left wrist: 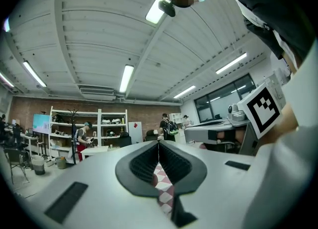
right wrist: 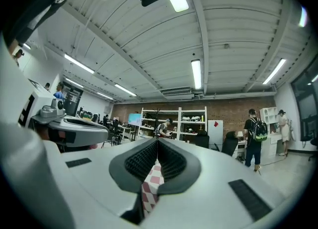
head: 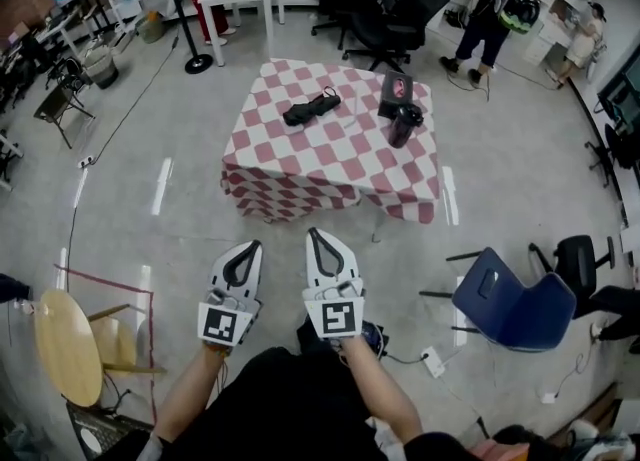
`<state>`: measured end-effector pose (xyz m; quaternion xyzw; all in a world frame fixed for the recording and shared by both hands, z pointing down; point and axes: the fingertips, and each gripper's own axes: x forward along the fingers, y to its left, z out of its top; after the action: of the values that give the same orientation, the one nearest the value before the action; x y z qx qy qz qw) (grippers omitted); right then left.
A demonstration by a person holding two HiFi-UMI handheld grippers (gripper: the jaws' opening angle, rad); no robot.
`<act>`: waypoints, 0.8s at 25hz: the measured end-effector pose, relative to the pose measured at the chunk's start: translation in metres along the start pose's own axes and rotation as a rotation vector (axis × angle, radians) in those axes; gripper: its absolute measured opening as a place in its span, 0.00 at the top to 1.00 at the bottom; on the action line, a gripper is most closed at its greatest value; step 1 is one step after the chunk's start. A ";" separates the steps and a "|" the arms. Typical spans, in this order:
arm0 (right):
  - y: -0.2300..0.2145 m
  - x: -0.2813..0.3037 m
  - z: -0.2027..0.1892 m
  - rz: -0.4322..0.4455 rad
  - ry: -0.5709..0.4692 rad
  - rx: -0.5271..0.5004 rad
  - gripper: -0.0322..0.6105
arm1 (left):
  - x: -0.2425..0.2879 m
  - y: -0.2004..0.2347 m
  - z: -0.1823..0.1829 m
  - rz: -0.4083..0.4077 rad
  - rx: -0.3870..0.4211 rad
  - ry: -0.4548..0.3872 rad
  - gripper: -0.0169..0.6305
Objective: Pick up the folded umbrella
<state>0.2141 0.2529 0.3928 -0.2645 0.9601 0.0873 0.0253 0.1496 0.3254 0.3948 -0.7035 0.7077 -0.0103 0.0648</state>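
Umbrella (head: 311, 107) lies on the table (head: 300, 164), well ahead of you; your left gripper (head: 257, 244) and right gripper (head: 314, 233) both have jaws pressed together, holding nothing.

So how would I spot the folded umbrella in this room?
Find the table with the red-and-white checked cloth in the middle of the floor. The folded umbrella is the long black bundle lying flat toward its far left. The upright dark bottle and the flat black box sit apart, to its right.

A lab-like workroom: white shelves (right wrist: 174, 118), office chairs (head: 400, 14), brick wall (right wrist: 233, 114), concrete floor (head: 520, 189).
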 end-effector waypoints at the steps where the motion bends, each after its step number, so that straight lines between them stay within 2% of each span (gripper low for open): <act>1: -0.007 0.004 -0.006 -0.001 0.011 0.011 0.93 | 0.006 0.001 -0.002 0.000 0.006 0.006 0.95; 10: -0.041 0.059 -0.036 0.014 0.076 0.012 0.93 | 0.061 0.036 -0.014 0.018 -0.018 0.019 0.95; 20: -0.056 0.172 -0.040 -0.045 0.120 -0.053 0.93 | 0.138 0.131 -0.029 -0.050 -0.062 -0.013 0.95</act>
<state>0.0948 0.1114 0.4076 -0.2914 0.9510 0.0961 -0.0372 0.0157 0.1872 0.3995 -0.7227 0.6894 0.0144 0.0473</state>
